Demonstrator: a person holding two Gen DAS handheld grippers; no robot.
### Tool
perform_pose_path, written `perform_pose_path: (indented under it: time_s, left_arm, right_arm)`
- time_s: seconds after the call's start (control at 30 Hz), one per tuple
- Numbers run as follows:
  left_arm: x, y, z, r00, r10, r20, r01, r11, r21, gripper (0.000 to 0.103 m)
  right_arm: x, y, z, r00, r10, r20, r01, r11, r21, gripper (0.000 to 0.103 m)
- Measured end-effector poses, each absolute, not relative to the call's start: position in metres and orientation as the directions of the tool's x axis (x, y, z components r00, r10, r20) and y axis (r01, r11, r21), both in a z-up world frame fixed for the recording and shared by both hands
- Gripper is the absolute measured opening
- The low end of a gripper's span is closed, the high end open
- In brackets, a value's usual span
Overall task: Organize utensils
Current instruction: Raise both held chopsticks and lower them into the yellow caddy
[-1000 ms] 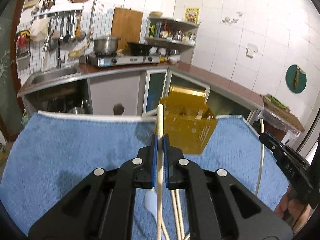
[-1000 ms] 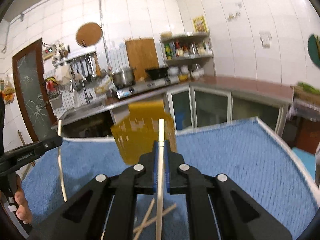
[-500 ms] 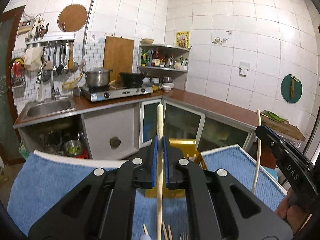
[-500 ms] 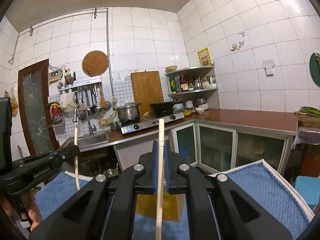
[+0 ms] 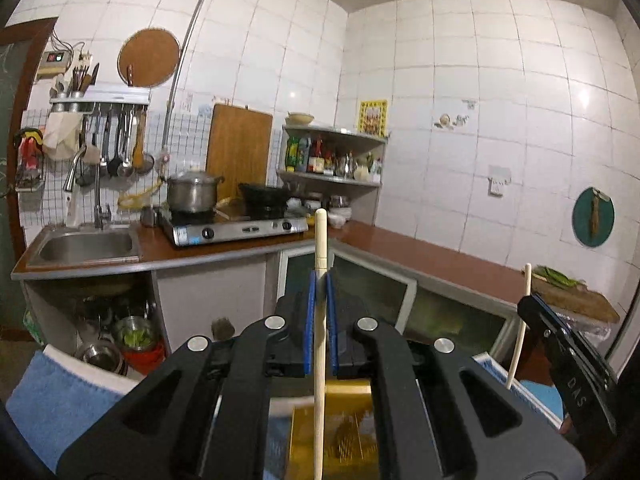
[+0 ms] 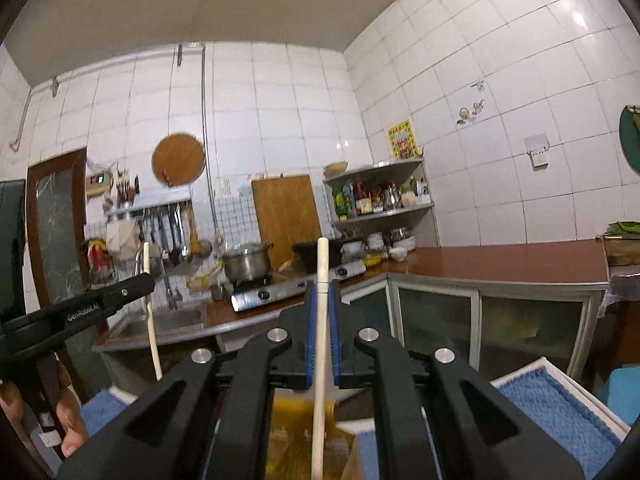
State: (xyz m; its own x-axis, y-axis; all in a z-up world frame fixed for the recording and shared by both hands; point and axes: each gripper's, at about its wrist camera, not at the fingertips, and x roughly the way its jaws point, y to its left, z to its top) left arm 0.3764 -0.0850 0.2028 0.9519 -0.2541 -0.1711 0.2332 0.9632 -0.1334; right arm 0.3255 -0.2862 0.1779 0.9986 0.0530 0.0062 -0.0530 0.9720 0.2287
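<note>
My left gripper point(image 5: 319, 284) is shut on a pale wooden chopstick point(image 5: 320, 360) held upright, high above the yellow utensil holder point(image 5: 344, 432). My right gripper point(image 6: 321, 292) is shut on a second chopstick point(image 6: 320, 364), also upright, above the same yellow holder point(image 6: 296, 440). In the left wrist view the right gripper point(image 5: 532, 308) shows at the right edge with its chopstick point(image 5: 520, 336). In the right wrist view the left gripper point(image 6: 140, 284) shows at the left with its chopstick point(image 6: 152, 320).
A blue towel point(image 5: 52, 404) covers the table below; it also shows in the right wrist view point(image 6: 552, 408). Behind are a kitchen counter point(image 5: 420, 256), a sink point(image 5: 84, 244), a gas stove with a pot point(image 5: 196, 196) and a shelf of bottles point(image 5: 332, 160).
Both grippers have risen and tilted up with their chopsticks. The yellow holder and towel have dropped to the bottom of both views; the loose utensils on the towel are out of sight.
</note>
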Motion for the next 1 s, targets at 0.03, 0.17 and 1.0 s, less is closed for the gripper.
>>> perform_pose_path:
  time_s: [0.03,0.17,1.0]
  left_arm:
    - [0.381,-0.086,0.204,0.953,-0.257,-0.162,0.236,0.962,-0.140,0.004]
    - [0.395,-0.094,0.197,0.957,-0.257,-0.134,0.238,0.960,-0.145,0.004]
    - [0.428,-0.096,0.087,0.930,-0.226,-0.290,0.213,0.974,-0.077,0.004]
  right_arm:
    - [0.330,-0.287,0.179,0.999,0.048,0.015,-0.050,0.971,0.232,0.006]
    - [0.345,-0.288,0.176,0.996,0.019,0.082,-0.039,0.968,0.246,0.006]
    - [0.372,-0.264,0.086,0.998,0.046,-0.046,-0.038,0.987,0.153,0.006]
